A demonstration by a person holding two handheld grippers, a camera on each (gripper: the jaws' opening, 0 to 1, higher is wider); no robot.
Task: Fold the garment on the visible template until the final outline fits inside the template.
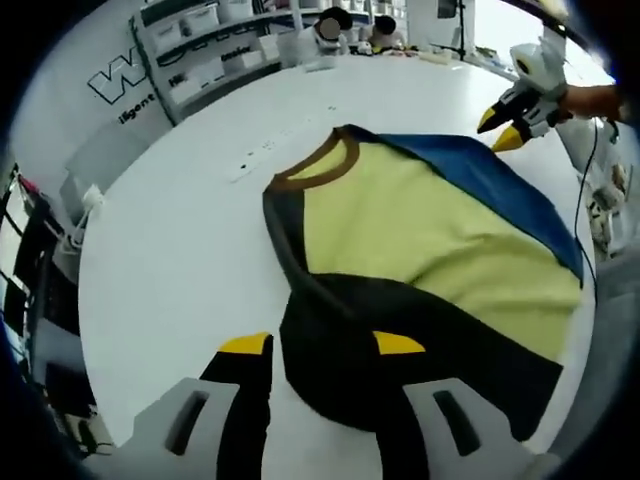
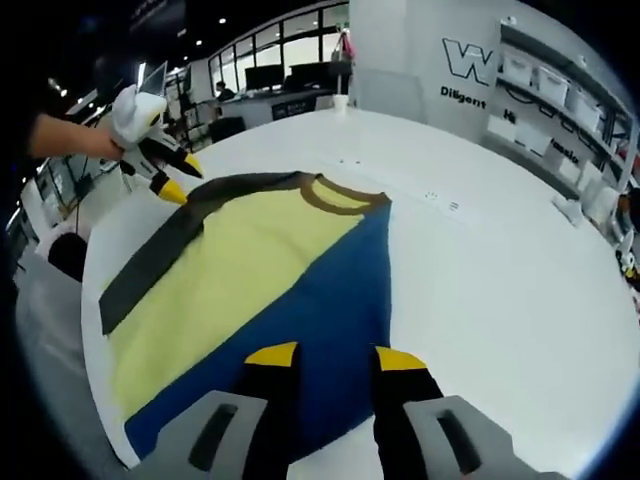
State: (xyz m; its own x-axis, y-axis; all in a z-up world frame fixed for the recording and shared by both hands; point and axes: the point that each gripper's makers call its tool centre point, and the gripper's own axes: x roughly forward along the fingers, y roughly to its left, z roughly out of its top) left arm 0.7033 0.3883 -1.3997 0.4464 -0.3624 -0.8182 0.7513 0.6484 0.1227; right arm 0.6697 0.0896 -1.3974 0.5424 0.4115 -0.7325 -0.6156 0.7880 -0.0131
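Garment (image 2: 260, 270) lies flat on the white table (image 2: 500, 280), long axis running away from both grippers. Left gripper (image 1: 322, 345) spread over the dark sleeve; right gripper (image 2: 335, 357) spread, probably just above the blue edge.

A broad white round-edged tabletop (image 1: 180, 230) fills the room's centre. White shelving with storage bins (image 1: 200, 40) lines a white wall bearing dark lettering (image 2: 470, 62). Dark-framed windows (image 2: 290, 30) stand beyond.

Garment (image 2: 250, 290) hem behind tongs
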